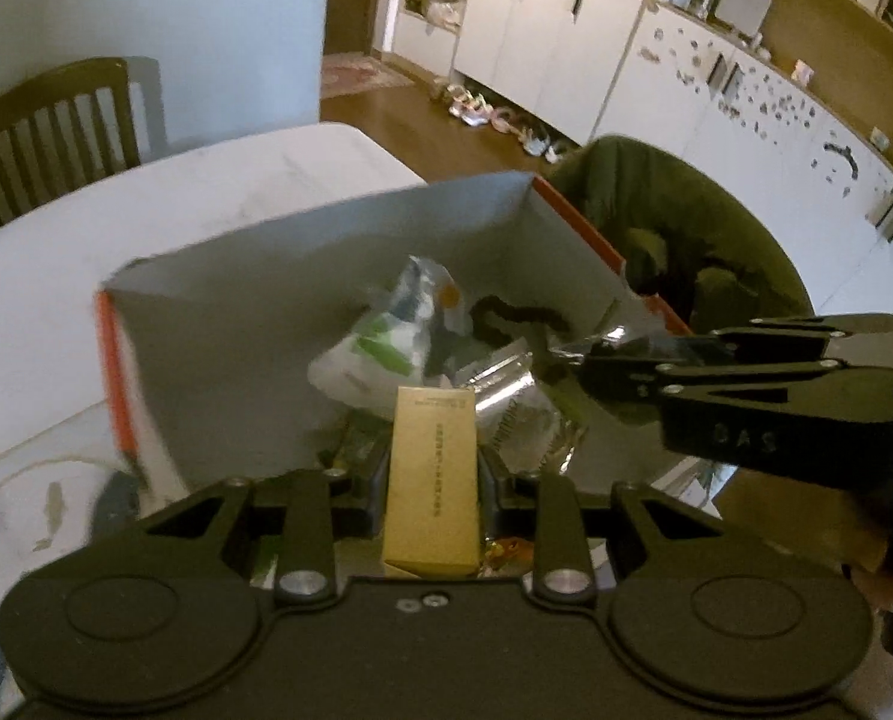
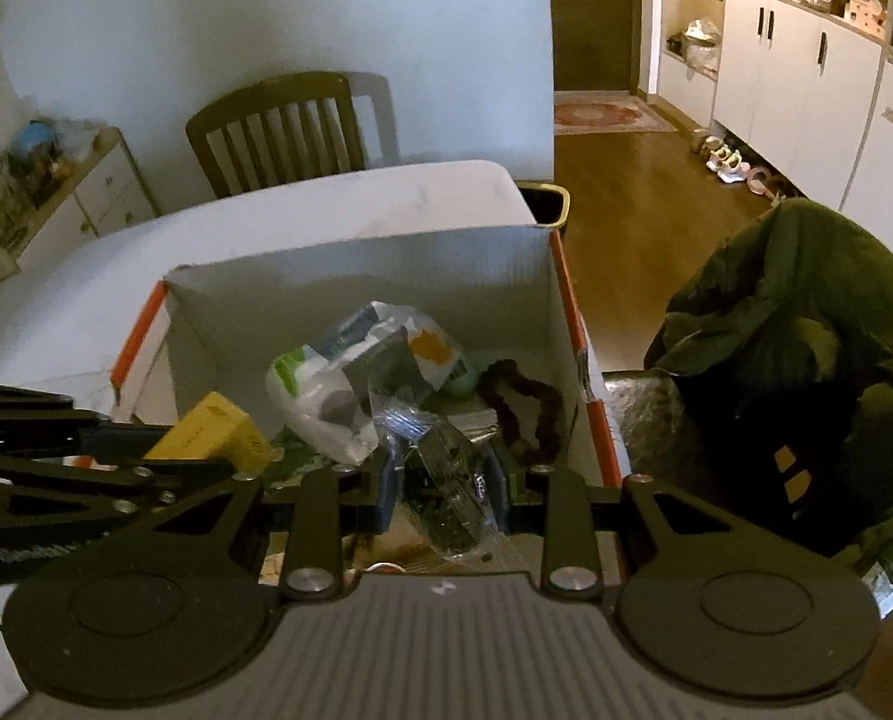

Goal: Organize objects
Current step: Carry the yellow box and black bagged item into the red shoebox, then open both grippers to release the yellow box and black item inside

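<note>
An open cardboard box [image 1: 302, 300] with orange edges stands on the white table; it also shows in the right wrist view [image 2: 356, 276]. Inside lie plastic bags [image 1: 380, 336], a silver foil packet [image 1: 518, 402] and a dark fuzzy loop [image 2: 524, 408]. My left gripper [image 1: 433, 474] is shut on a small tan carton [image 1: 433, 480] over the box's near edge; the carton also shows in the right wrist view [image 2: 212, 435]. My right gripper [image 2: 446, 480] is shut on a clear crinkly packet [image 2: 446, 480] with dark contents, held over the box. It reaches in from the right in the left wrist view [image 1: 572, 360].
A dark green garment [image 2: 794, 360] hangs over a chair right of the box. A wooden chair [image 2: 278, 126] stands behind the table [image 1: 146, 204]. A black bin [image 2: 542, 204] sits past the table's far corner. White cabinets [image 1: 554, 36] line the right wall.
</note>
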The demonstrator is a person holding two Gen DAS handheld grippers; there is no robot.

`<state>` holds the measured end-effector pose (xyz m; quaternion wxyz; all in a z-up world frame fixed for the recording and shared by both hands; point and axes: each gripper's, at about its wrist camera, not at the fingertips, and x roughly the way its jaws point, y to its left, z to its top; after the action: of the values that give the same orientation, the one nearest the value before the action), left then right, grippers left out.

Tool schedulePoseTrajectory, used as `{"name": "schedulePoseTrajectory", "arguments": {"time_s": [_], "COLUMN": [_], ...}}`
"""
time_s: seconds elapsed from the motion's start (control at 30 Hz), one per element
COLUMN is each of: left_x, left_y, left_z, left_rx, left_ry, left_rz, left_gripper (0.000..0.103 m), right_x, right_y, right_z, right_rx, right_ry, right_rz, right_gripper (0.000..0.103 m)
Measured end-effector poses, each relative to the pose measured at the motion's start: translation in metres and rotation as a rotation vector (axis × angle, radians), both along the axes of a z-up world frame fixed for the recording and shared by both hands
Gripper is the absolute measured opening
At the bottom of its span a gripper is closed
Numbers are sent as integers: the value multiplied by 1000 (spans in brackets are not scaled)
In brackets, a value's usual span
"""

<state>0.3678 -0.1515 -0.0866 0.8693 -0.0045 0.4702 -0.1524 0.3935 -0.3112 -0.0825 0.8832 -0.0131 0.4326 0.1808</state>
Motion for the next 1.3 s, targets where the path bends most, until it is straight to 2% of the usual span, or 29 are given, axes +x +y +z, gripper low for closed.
{"name": "schedulePoseTrajectory", "arguments": {"time_s": [0.43, 0.87, 1.17, 1.3], "left_x": [20, 26, 19, 10], "left_y": [-16, -16, -16, -12], "left_z": [-31, -40, -39, -33], "left_rx": [23, 10, 4, 0], "left_ry": [68, 114, 106, 82], "left_rz": [-16, -18, -6, -4], "left_gripper": [28, 30, 37, 44], "right_x": [12, 10, 4, 1], "right_y": [0, 0, -6, -11], "right_z": [-32, -35, -31, -25], "right_rx": [-12, 3, 32, 55], "right_ry": [63, 70, 86, 79], "right_rz": [29, 60, 70, 60], "right_gripper": [30, 30, 31, 38]}}
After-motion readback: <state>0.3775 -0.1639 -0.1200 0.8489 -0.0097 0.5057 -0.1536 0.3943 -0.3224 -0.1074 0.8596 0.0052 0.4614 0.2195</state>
